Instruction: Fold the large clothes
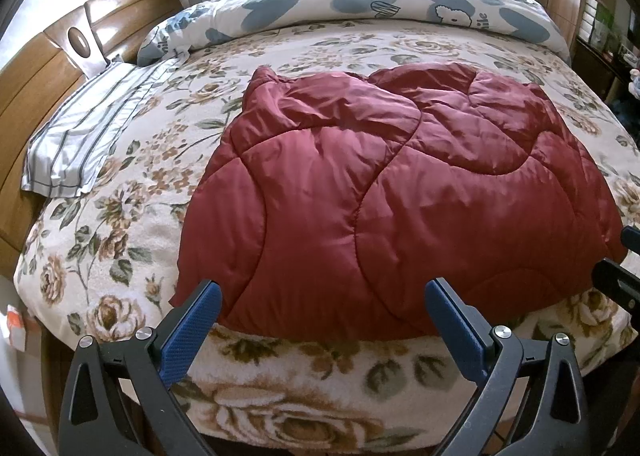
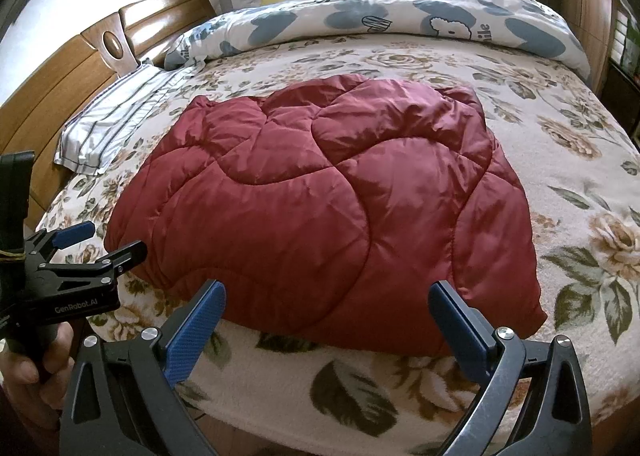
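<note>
I find the jacket lying centre frame on the bed, already doubled into a padded block, hem towards me. My left gripper and right gripper hang at the lower edge, jaws apart and empty, placed, I judge, to take the near hem

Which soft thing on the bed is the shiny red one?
The puffy quilted jacket in the middle. The blanket under it has flowers, the rolled duvet has blue shapes, and the pillow is striped.
</note>
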`<state>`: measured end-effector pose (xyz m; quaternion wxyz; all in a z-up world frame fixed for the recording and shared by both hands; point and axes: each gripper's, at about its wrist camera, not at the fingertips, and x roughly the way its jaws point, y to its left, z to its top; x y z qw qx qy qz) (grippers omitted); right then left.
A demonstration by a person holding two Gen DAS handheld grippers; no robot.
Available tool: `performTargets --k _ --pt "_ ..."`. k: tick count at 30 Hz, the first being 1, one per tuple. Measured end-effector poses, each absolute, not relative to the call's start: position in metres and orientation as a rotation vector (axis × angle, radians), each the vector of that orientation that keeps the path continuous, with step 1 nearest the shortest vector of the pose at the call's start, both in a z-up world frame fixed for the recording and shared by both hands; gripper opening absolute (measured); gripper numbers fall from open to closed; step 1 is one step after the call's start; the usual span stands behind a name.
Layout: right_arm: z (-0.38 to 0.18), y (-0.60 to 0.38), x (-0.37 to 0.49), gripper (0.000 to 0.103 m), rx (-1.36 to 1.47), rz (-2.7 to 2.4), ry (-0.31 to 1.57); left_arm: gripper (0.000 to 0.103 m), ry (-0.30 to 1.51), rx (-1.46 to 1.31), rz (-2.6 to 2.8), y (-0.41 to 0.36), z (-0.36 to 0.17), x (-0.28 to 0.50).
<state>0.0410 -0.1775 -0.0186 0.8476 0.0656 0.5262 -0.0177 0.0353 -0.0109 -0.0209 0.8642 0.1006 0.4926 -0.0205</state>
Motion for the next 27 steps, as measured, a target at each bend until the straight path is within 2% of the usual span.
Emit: performTargets --k 27 --pt "-0.017 -0.1816 0.0427 0.102 0.156 -0.052 1.098 0.102 1.035 0.216 -0.044 -0.0122 -0.0223 0.0447"
